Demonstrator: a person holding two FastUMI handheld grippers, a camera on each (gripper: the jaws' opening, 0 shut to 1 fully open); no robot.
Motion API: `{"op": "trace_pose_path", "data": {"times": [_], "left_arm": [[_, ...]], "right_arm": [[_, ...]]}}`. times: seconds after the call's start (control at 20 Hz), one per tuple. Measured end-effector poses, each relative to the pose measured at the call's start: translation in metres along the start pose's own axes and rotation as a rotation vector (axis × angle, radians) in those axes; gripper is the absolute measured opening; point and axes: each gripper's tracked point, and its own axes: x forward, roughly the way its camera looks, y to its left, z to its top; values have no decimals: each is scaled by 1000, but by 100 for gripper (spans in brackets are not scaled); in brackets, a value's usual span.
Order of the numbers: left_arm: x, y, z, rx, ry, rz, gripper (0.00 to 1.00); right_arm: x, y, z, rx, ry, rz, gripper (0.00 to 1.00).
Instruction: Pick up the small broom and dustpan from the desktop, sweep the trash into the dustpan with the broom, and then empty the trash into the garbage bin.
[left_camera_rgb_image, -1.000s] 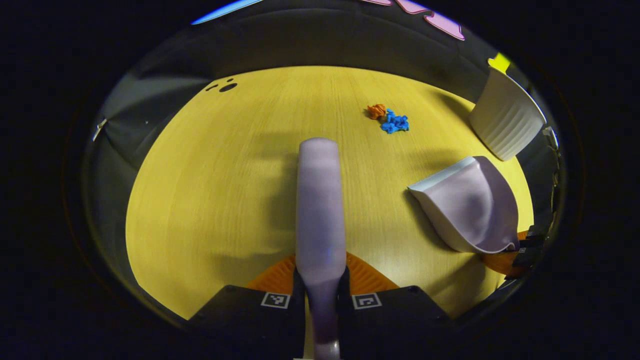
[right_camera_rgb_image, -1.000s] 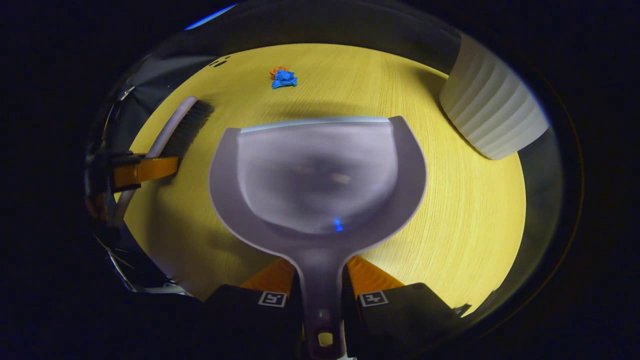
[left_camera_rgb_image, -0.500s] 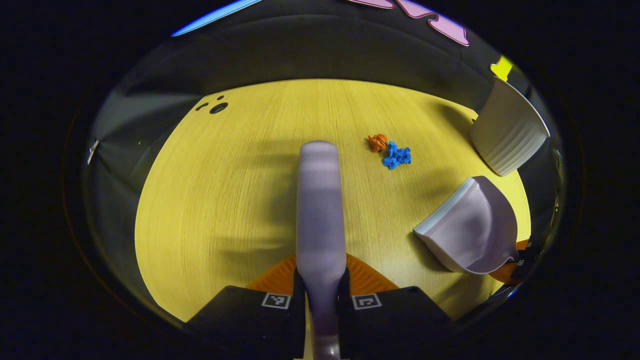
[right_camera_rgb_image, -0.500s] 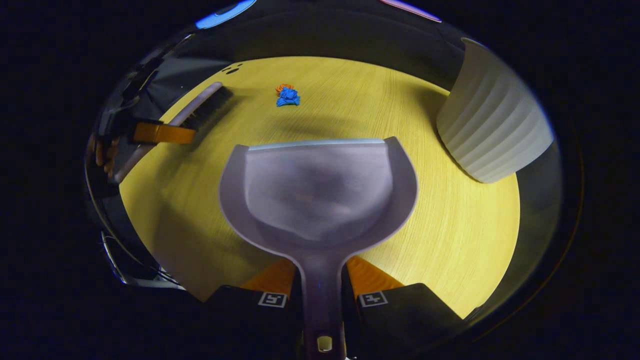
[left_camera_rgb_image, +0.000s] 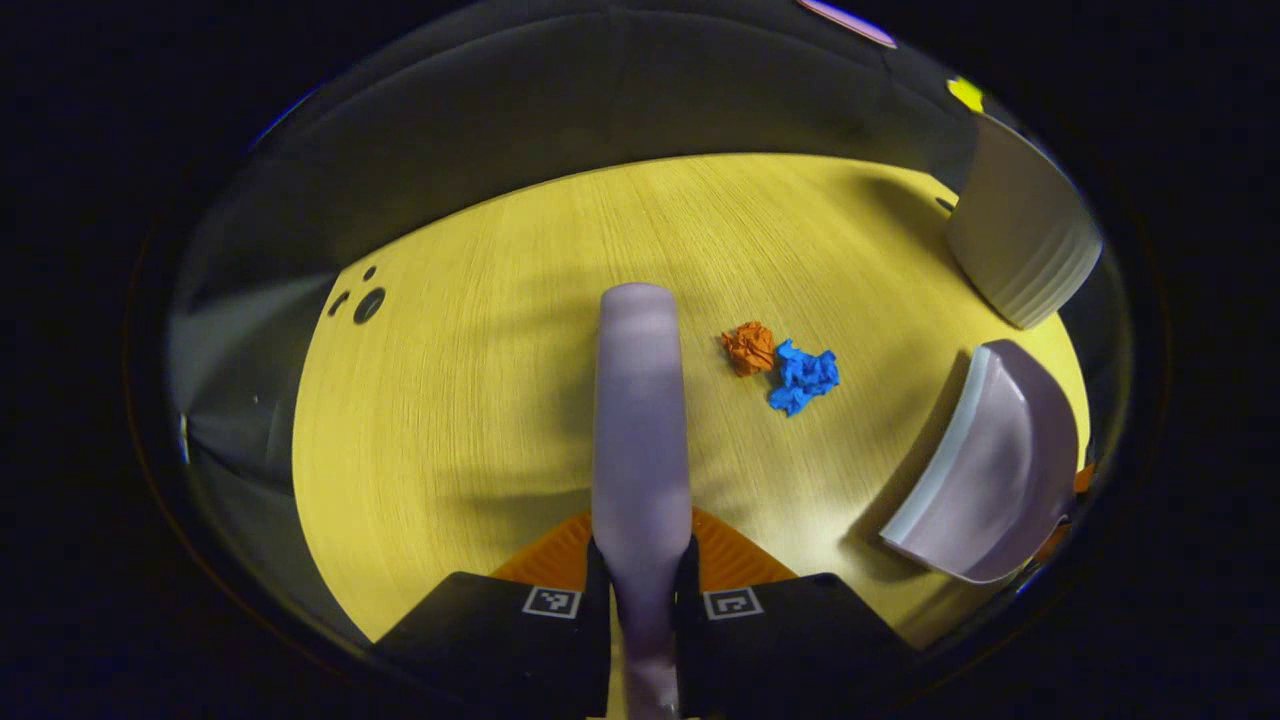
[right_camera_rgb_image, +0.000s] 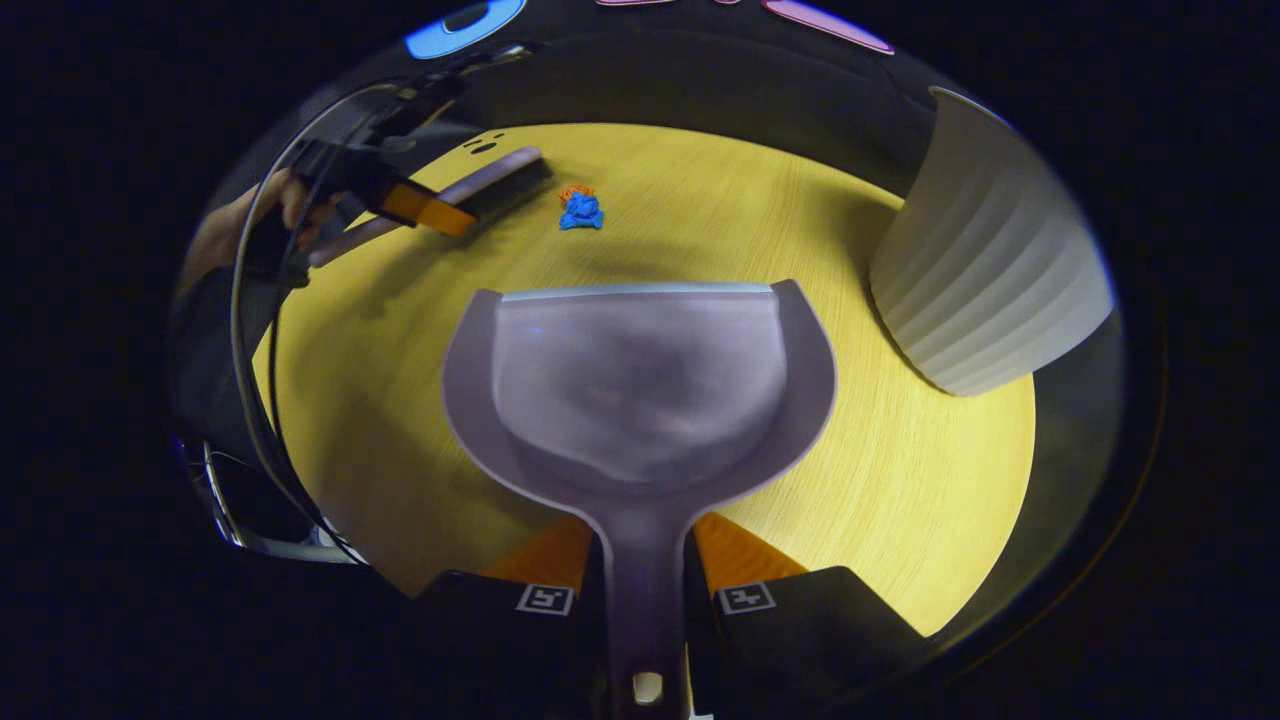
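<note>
Left gripper (left_camera_rgb_image: 640, 590) clamps broom (left_camera_rgb_image: 640, 400); right gripper (right_camera_rgb_image: 645, 590) clamps dustpan (right_camera_rgb_image: 640, 390) handle. We have swung broom closer beside orange scrap (left_camera_rgb_image: 748, 347) and blue scrap (left_camera_rgb_image: 803, 376) on desk (left_camera_rgb_image: 450, 400); dustpan now opposite, bin (right_camera_rgb_image: 985, 280) beyond. We judge sweep next.

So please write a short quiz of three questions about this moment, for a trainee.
1. True or false: the dustpan already holds the blue paper scrap.
2. Which tool is the left gripper shut on: A) broom, B) dustpan, C) garbage bin?
3. Fill in: beside the blue scrap lies an ______ scrap.

Key: 1 false; 2 A; 3 orange.
</note>
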Motion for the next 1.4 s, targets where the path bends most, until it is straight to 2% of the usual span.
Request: {"op": "trace_pose_path", "data": {"times": [0.2, 0.25, 0.5, 0.55, 0.6, 0.7, 0.75, 0.8, 0.9, 1.05, 1.15, 1.2, 1.25, 1.3, 1.35, 1.4], "left_arm": [[19, 1, 24, 191, 22, -9, 30], [22, -1, 29, 241, 24, -25, 30], [23, -30, 36, 474, 53, -188, 29], [19, -40, 33, 518, 63, -228, 29], [12, -52, 27, 545, 80, -265, 30], [4, -80, 13, 556, 114, -334, 29], [-1, -95, 5, 552, 130, -369, 29], [-5, -110, -2, 546, 142, -400, 29], [-13, -139, -19, 528, 175, -456, 30], [-23, -170, -40, 544, 207, -507, 32], [-30, -183, -56, 556, 223, -535, 29], [-34, -193, -61, 550, 227, -549, 30], [-38, -203, -65, 533, 228, -566, 31], [-42, -209, -68, 509, 229, -584, 31], [-47, -217, -71, 482, 226, -600, 29], [-52, -221, -73, 454, 221, -612, 29]], "right_arm": [[1, -3, 0, -74, 21, 7, 41], [1, -7, -2, -104, 28, -1, 37], [4, -11, -8, -169, 34, 2, 37], [5, -12, -9, -190, 31, 0, 41], [4, -15, -12, -209, 28, -8, 37], [3, -13, -12, -218, 26, -7, 37], [4, -14, -13, -224, 25, -11, 41], [5, -17, -15, -235, 25, -17, 38], [8, -21, -18, -253, 25, -25, 38], [9, -28, -22, -287, 29, -40, 37], [6, -34, -20, -310, 27, -58, 37], [6, -35, -22, -309, 25, -60, 42], [6, -34, -23, -304, 23, -59, 34], [8, -32, -20, -300, 21, -59, 37], [8, -32, -18, -299, 18, -59, 34], [8, -31, -17, -299, 11, -59, 41]]}}
